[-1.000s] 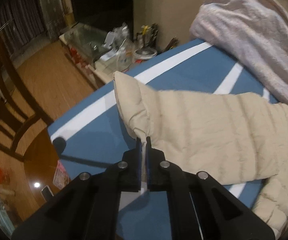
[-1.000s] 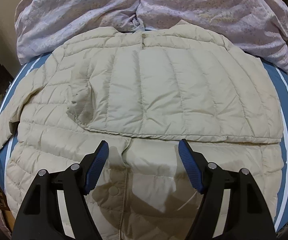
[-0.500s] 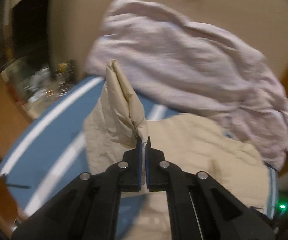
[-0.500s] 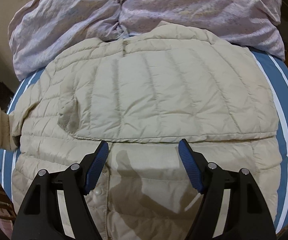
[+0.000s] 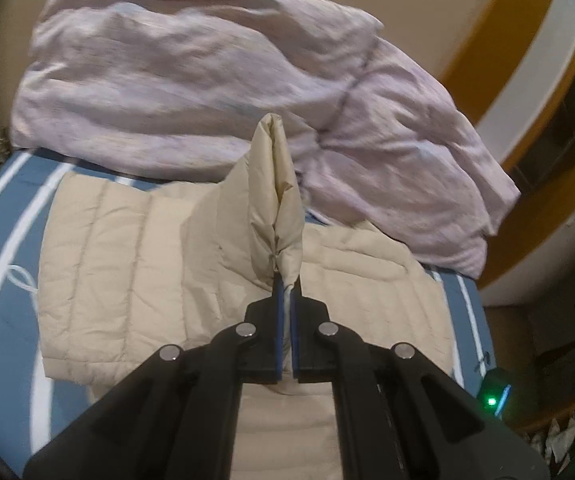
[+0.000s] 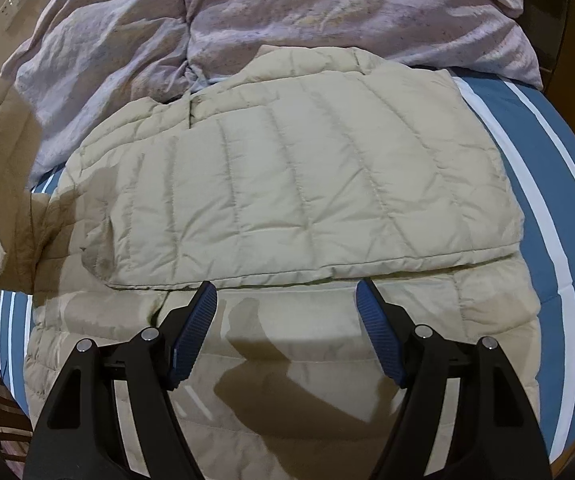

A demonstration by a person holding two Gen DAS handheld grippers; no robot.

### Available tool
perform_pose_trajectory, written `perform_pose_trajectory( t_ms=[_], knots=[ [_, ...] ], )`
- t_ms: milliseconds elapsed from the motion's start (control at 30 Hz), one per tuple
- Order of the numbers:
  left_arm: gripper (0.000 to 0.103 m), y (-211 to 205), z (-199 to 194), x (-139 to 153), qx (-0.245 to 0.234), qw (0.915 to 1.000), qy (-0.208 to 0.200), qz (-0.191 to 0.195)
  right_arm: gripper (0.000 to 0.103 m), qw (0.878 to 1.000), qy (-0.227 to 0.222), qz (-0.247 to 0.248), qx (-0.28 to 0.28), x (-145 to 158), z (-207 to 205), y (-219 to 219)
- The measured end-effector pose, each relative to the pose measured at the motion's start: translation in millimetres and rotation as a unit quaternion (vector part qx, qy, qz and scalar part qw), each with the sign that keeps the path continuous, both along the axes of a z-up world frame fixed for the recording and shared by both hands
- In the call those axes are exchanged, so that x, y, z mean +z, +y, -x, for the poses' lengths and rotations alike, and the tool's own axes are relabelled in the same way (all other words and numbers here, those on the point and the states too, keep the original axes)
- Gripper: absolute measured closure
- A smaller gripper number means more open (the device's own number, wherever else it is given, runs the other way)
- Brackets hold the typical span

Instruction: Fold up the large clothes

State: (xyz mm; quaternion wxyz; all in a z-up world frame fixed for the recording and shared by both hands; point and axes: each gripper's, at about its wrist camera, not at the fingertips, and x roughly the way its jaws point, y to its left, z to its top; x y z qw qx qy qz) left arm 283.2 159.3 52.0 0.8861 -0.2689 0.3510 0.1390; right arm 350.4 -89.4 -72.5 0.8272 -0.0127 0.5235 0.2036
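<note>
Beige jacket (image 6: pixel 295 200) lies on bed (image 6: pixel 535 152), duvet (image 6: pixel 287 12) at 12. Left gripper (image 5: pixel 285 292) pinches sleeve (image 5: pixel 275 200), raised mid-fold; right gripper (image 6: pixel 285 312) spread, idle. Next: lay sleeve across body, release.

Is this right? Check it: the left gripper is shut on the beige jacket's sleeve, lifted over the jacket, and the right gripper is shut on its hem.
Not quite. The right gripper is open and holds nothing, hovering over the jacket, as the right wrist view shows. The left gripper is shut on the lifted sleeve.
</note>
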Motion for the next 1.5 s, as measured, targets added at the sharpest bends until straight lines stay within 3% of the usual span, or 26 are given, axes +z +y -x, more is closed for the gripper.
perform_pose_trajectory(
  t_ms=[467,567,667,700,900,1100,1233,1400,1500],
  knots=[
    [0.098,-67,-39,-29,-0.103,0.9934,0.035,0.035,0.029,1.000,0.007,0.000,-0.008,-3,-11,-11],
    [0.084,-74,-39,-35,-0.116,0.9917,0.044,0.036,0.029,1.000,0.008,-0.001,-0.010,-3,-14,-14],
    [0.061,-77,-37,-36,-0.118,0.9915,0.050,0.022,0.029,1.000,0.008,-0.003,-0.011,-1,-16,-15],
    [0.058,-77,-36,-36,-0.119,0.9916,0.050,0.018,0.029,1.000,0.007,-0.004,-0.012,0,-17,-15],
    [0.054,-70,-29,-39,-0.107,0.9918,0.066,-0.025,0.029,0.999,0.008,-0.033,-0.017,10,-24,-15],
    [0.054,-56,-22,-50,-0.087,0.9905,0.089,-0.058,0.031,0.994,0.037,-0.104,-0.009,18,-34,-3],
    [0.048,-44,-17,-59,-0.068,0.9890,0.106,-0.077,0.038,0.989,0.056,-0.140,0.008,21,-36,17],
    [0.048,-20,-6,-75,-0.037,0.9871,0.135,-0.079,0.055,0.987,0.089,-0.134,0.025,7,-41,46],
    [0.047,-7,2,-83,-0.022,0.9858,0.147,-0.079,0.070,0.985,0.105,-0.133,0.025,-1,-39,52]
  ],
)
